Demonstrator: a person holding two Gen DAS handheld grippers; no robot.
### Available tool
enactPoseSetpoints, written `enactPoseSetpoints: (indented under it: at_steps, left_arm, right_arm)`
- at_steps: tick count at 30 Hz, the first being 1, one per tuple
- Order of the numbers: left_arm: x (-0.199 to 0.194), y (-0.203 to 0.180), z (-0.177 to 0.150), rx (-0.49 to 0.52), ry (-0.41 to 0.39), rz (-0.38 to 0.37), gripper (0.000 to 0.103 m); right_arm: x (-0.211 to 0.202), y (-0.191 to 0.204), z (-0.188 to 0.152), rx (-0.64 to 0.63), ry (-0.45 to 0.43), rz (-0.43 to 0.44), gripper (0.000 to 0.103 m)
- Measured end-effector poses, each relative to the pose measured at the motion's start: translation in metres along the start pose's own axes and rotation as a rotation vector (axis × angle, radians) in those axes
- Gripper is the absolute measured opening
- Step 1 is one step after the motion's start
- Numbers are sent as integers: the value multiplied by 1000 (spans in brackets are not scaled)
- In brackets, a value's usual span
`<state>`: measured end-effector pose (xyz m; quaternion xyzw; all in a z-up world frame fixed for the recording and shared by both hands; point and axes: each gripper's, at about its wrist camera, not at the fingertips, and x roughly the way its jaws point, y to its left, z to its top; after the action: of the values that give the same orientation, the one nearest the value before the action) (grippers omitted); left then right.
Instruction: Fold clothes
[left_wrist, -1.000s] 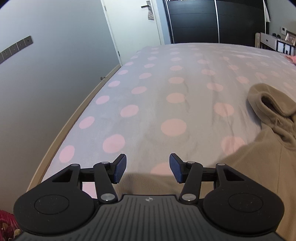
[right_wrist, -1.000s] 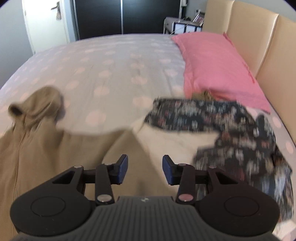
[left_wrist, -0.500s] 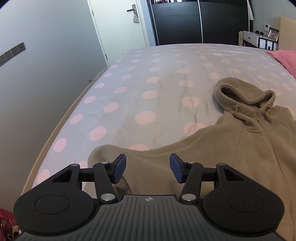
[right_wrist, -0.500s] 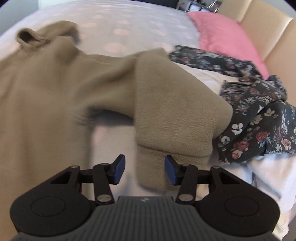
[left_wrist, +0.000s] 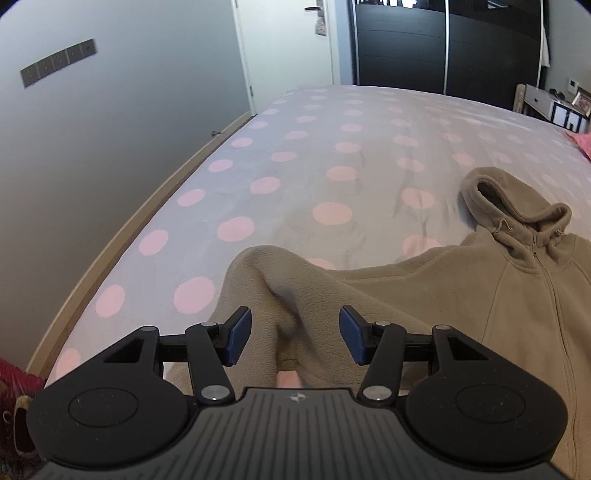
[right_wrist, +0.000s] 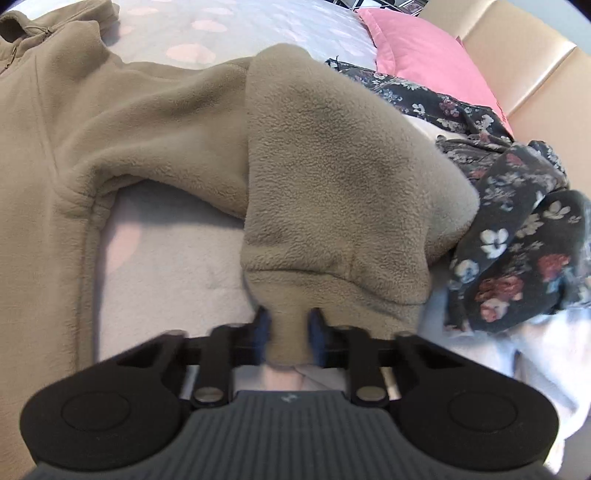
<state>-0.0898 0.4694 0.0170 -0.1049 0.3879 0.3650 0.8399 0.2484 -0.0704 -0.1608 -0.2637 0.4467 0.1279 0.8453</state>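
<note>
The right gripper is closing narrow on the cuff of the tan fleece hoodie, whose right sleeve runs from the jaws toward twelve o'clock on the spotted bed. The left gripper stands half-wide and empty over the left sleeve, which runs toward two o'clock to the hoodie's body, so the right hand seems readier to fold.

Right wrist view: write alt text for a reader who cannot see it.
The right gripper is closing on the cuff of a tan fleece hoodie's sleeve, fabric between its fingers. A dark floral garment and a pink pillow lie beyond on the polka-dot bed.
</note>
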Motion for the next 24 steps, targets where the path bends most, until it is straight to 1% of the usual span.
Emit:
enactPoseSetpoints:
  at_steps: [1, 4, 7, 10, 11, 13, 16, 19, 22, 24]
  left_arm:
    - [-1, 2, 0, -9, -1, -2, 51]
    - [1, 5, -2, -28, 5, -5, 51]
    - [4, 6, -2, -34, 16, -2, 51]
    - [7, 5, -2, -36, 25, 0, 51]
    - [8, 4, -2, -34, 27, 0, 51]
    - [10, 2, -1, -32, 31, -1, 51]
    - [10, -1, -1, -20, 34, -3, 51]
    - [11, -4, -1, -6, 36, -2, 51]
    - [15, -6, -3, 9, 47, 12, 51]
    - [19, -7, -2, 9, 56, 21, 51]
  right_arm:
    - [-7, -3, 2, 10, -3, 7, 13]
    - [-32, -11, 9, 20, -21, 20, 13]
    - [-70, -20, 18, -14, -85, 11, 13]
    - [-115, -41, 33, 3, -183, -26, 12]
    - [-131, -49, 39, 16, -215, -50, 12]
    - [-149, -71, 59, 40, -254, -101, 12]
    - [-162, -108, 85, 91, -282, -171, 12]
    - [-160, -144, 107, 174, -282, -250, 12]
    - [-156, -178, 118, 287, -268, -271, 12]
    - [-158, -201, 122, 374, -254, -259, 12]
